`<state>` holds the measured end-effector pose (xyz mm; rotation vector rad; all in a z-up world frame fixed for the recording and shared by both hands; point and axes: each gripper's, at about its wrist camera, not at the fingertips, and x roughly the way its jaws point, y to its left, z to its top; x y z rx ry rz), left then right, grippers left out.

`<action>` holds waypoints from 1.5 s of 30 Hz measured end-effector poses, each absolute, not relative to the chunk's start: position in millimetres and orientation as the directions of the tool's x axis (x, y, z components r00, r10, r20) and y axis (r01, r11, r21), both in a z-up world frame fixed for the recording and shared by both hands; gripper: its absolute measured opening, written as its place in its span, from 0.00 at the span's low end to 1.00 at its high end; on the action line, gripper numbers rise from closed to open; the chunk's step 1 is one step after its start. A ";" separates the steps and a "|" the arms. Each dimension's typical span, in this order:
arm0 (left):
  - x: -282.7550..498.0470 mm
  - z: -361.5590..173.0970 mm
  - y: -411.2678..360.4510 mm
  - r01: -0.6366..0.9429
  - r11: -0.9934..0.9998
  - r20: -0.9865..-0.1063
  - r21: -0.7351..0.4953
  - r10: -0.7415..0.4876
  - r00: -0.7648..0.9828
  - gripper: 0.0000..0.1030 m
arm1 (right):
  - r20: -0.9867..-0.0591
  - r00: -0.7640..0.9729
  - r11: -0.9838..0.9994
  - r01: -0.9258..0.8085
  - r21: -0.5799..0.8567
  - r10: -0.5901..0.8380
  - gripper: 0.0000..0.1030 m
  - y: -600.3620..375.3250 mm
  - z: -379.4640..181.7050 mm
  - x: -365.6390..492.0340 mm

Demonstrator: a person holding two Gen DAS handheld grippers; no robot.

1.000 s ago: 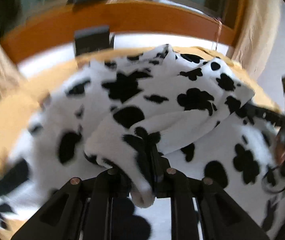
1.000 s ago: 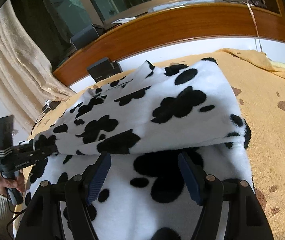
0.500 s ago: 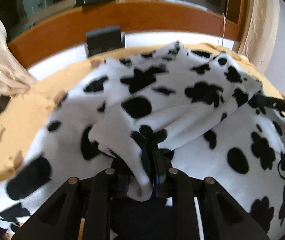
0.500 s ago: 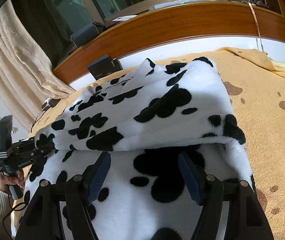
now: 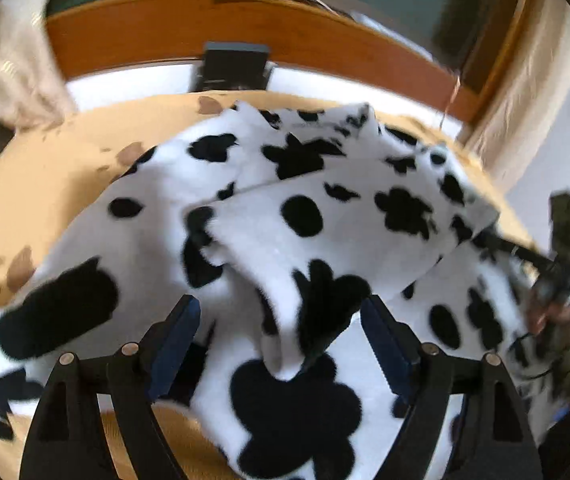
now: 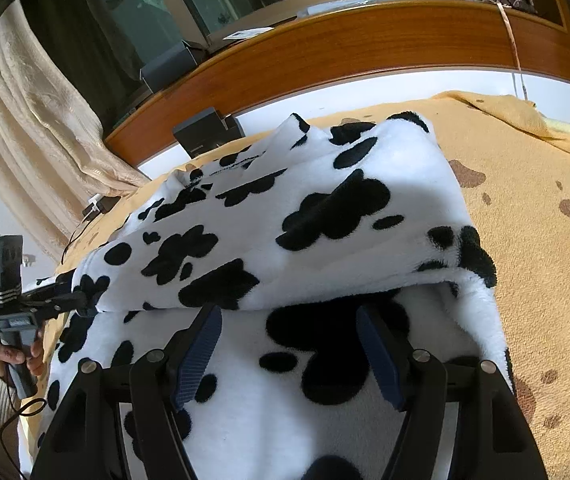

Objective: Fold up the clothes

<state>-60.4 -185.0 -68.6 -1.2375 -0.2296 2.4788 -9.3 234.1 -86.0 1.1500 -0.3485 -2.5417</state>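
My left gripper [image 5: 281,344] is opening, its blue pads spread wide with a folded corner of the cow-print fleece garment [image 5: 325,232] lying loose between them, touching neither pad. My right gripper [image 6: 289,348] is released too, hovering over the near edge of the garment [image 6: 317,216], pads clear of the fabric. The garment lies folded over itself on the bed's tan paw-print blanket [image 6: 545,208]. A wooden ledge [image 6: 365,52] runs along the far side, with a dark box [image 6: 205,136] just below it.
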 end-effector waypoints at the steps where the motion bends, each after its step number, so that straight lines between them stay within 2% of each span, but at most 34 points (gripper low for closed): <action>1: -60.0 -66.0 -190.8 -0.228 -0.916 -0.724 -0.330 0.400 -0.562 0.83 | -0.680 -0.620 -0.916 0.194 0.351 -0.392 0.70 233.9 -86.1 -9.4; 4: -71.0 -62.5 -206.8 -0.178 -0.846 -0.650 -0.503 0.506 -0.568 0.83 | -0.680 -0.620 -0.916 0.194 0.351 -0.391 0.70 233.7 -86.6 -9.4; 6: -85.5 -69.3 -209.5 -0.120 -0.812 -0.641 -0.571 0.532 -0.553 0.83 | -0.680 -0.620 -0.916 0.194 0.351 -0.392 0.70 233.8 -86.7 -9.5; 9: -103.9 -83.2 -198.9 -0.055 -0.820 -0.685 -0.570 0.510 -0.520 0.83 | -0.680 -0.620 -0.916 0.194 0.352 -0.392 0.70 234.0 -86.7 -9.7; 14: -115.0 -93.2 -180.3 -0.017 -0.873 -0.739 -0.488 0.423 -0.524 0.80 | -0.678 -0.621 -0.915 0.195 0.352 -0.393 0.70 234.1 -86.7 -9.9; 15: -115.3 -92.5 -180.1 -0.010 -0.877 -0.740 -0.481 0.412 -0.531 0.78 | -0.678 -0.621 -0.915 0.196 0.352 -0.394 0.70 234.2 -86.6 -9.8; 16: -115.4 -90.5 -180.0 -0.002 -0.890 -0.746 -0.457 0.384 -0.545 0.64 | -0.678 -0.620 -0.915 0.197 0.352 -0.394 0.70 234.3 -86.6 -9.8; 17: -115.5 -88.3 -179.9 0.006 -0.903 -0.750 -0.430 0.354 -0.558 0.44 | -0.678 -0.620 -0.915 0.197 0.353 -0.395 0.70 234.2 -86.7 -9.8; 18: -114.1 -85.3 -177.5 0.003 -0.928 -0.757 -0.372 0.302 -0.579 0.37 | -0.678 -0.619 -0.914 0.198 0.353 -0.396 0.70 234.2 -86.8 -9.8; 21: -109.4 -76.1 -169.7 0.001 -0.984 -0.756 -0.180 0.138 -0.641 0.36 | -0.679 -0.618 -0.914 0.197 0.354 -0.396 0.70 234.1 -86.8 -9.8; 23: -109.0 -76.4 -172.3 0.004 -0.985 -0.752 -0.175 0.131 -0.646 0.36 | -0.681 -0.617 -0.914 0.196 0.354 -0.396 0.70 234.1 -87.2 -10.1; 27: -108.6 -79.2 -190.0 0.015 -0.955 -0.736 -0.297 0.220 -0.640 0.36 | -0.682 -0.616 -0.915 0.194 0.355 -0.395 0.70 234.2 -87.7 -10.0; 30: -106.6 -81.5 -203.4 0.008 -0.885 -0.693 -0.466 0.359 -0.625 0.37 | -0.682 -0.615 -0.914 0.193 0.356 -0.396 0.70 234.8 -88.2 -10.1; 31: -106.2 -82.0 -205.3 0.008 -0.861 -0.680 -0.509 0.396 -0.618 0.46 | -0.682 -0.614 -0.914 0.194 0.356 -0.396 0.70 234.9 -88.4 -10.2; 32: -105.8 -82.5 -206.9 0.009 -0.836 -0.666 -0.549 0.431 -0.609 0.66 | -0.683 -0.614 -0.914 0.194 0.356 -0.396 0.70 234.7 -88.6 -10.3; 33: -105.9 -82.0 -206.3 0.013 -0.819 -0.657 -0.574 0.451 -0.604 0.77 | -0.683 -0.614 -0.914 0.194 0.356 -0.396 0.70 234.5 -88.7 -10.4; 34: -107.3 -82.8 -203.6 0.016 -0.815 -0.661 -0.579 0.458 -0.595 0.83 | -0.683 -0.613 -0.914 0.194 0.356 -0.396 0.70 234.4 -88.7 -10.6; 37: -112.1 -85.4 -195.1 0.023 -0.808 -0.676 -0.588 0.476 -0.563 0.83 | -0.684 -0.613 -0.914 0.194 0.356 -0.396 0.70 234.2 -89.0 -10.5; 39: -116.6 -90.9 -187.6 0.042 -0.832 -0.711 -0.554 0.445 -0.545 0.82 | -0.683 -0.613 -0.914 0.194 0.356 -0.397 0.70 234.5 -89.2 -10.3; 40: -118.5 -93.9 -184.4 0.051 -0.843 -0.725 -0.536 0.428 -0.539 0.77 | -0.683 -0.614 -0.914 0.194 0.357 -0.397 0.70 234.7 -89.3 -10.2; 42: -120.3 -94.7 -181.1 0.076 -0.880 -0.758 -0.468 0.356 -0.547 0.49 | -0.682 -0.614 -0.914 0.194 0.357 -0.397 0.70 234.5 -89.5 -10.0; 43: -120.4 -94.0 -182.3 0.082 -0.885 -0.758 -0.459 0.341 -0.556 0.16 | -0.682 -0.615 -0.914 0.195 0.357 -0.397 0.70 234.4 -89.6 -9.9; 45: -120.6 -92.9 -185.3 0.093 -0.890 -0.754 -0.447 0.319 -0.574 0.14 | -0.680 -0.615 -0.913 0.198 0.356 -0.399 0.70 234.0 -90.0 -9.4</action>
